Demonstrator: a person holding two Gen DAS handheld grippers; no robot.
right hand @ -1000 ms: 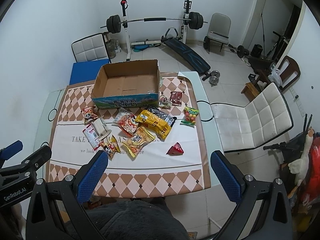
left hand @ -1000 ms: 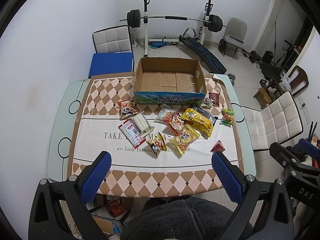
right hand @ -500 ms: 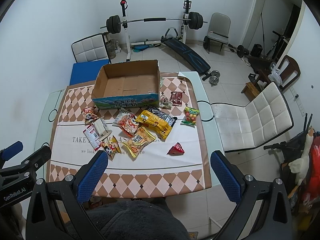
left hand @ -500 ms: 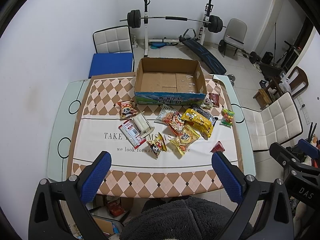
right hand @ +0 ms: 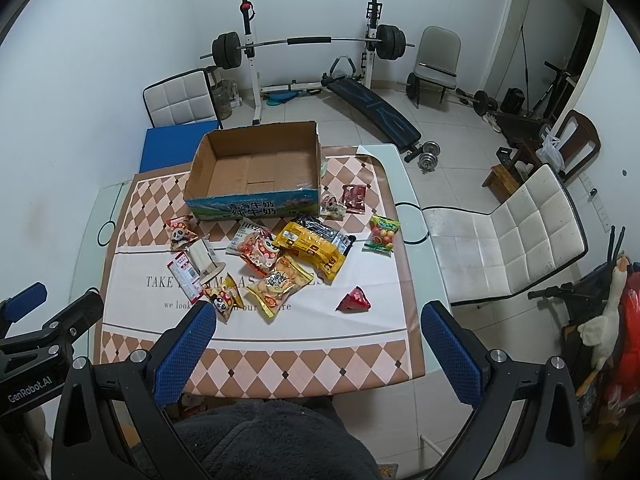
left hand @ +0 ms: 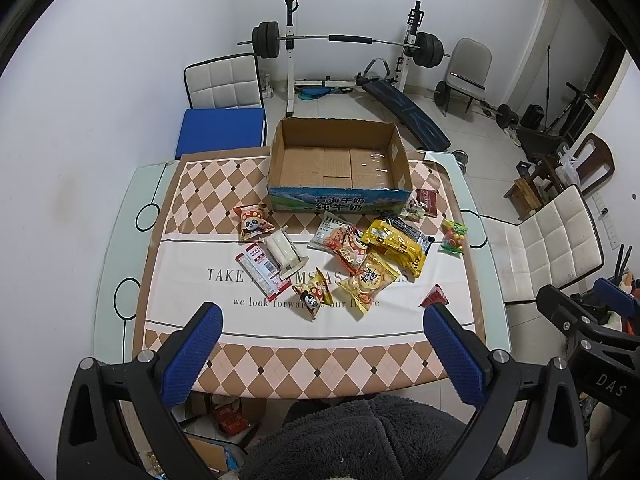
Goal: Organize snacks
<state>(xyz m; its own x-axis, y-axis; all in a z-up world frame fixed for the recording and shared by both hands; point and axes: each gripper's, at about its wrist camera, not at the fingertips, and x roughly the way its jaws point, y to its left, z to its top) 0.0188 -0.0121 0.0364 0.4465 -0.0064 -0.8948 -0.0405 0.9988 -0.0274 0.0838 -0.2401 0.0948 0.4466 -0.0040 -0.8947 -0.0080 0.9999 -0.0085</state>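
Home gym room, white walls, barbell rack (left hand: 344,40) at the back; I'm at a glass table (left hand: 120,240) with a checkered cloth (left hand: 200,188) on it. My left gripper (left hand: 320,344) hangs above the near edge, jaws spread wide, nothing between the blue pads (left hand: 192,356). My right gripper (right hand: 316,340) is the same: wide apart, holding nothing, above the near edge further right. Both well clear of the snacks. Nearest to me: a small panda packet (left hand: 313,297), a yellow biscuit bag (left hand: 368,282) and a red triangular packet (left hand: 435,296) off alone to the right. Further out: a red-white stick pack (left hand: 262,270) touching a white wrapped block (left hand: 282,250), a second panda packet (left hand: 253,222), a red-and-white cookie bag (left hand: 340,238) overlapped by a big yellow bag (left hand: 394,242), a green candy bag (left hand: 454,236). Two small packets, one dark red (left hand: 427,201), sit at the box's right corner. The cardboard box (left hand: 340,164) stands open at the far side of the cloth, nothing visible in it. White chair (right hand: 516,236) to the right of the table.
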